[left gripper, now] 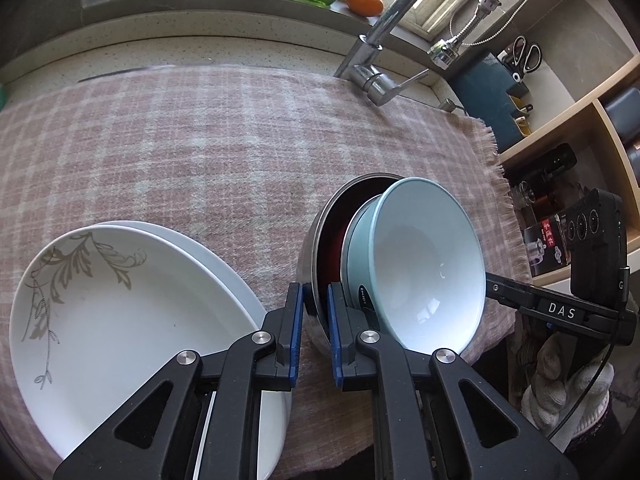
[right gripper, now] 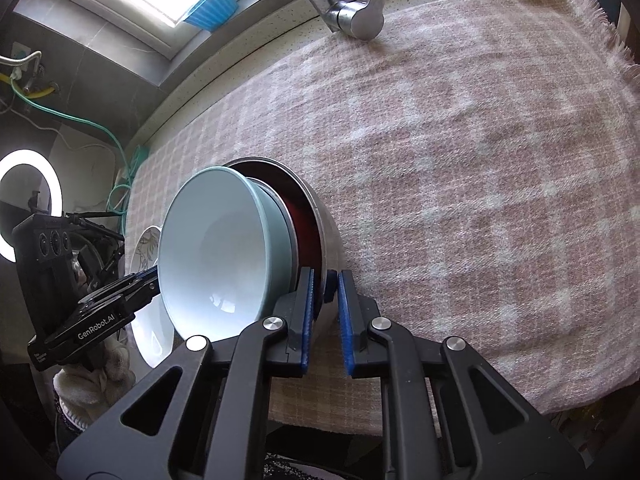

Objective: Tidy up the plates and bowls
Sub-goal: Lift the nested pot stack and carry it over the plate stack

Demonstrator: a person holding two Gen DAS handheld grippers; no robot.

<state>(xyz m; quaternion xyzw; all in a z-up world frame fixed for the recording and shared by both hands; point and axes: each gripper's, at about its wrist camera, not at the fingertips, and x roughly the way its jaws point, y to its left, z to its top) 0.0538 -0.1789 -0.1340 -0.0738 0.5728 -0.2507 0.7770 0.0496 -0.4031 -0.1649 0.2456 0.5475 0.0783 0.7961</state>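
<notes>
Steel bowl (left gripper: 316, 248), pale-blue bowl (left gripper: 424, 264) nested, tilted

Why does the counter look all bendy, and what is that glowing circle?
Left wrist view: the fisheye lens bends the checked cloth and counter edge into curves; the window glares white. Right wrist view: the glowing circle is a ring light at the left edge; the window overhead is washed out, and shiny spots sit inside the blue bowl.
</notes>
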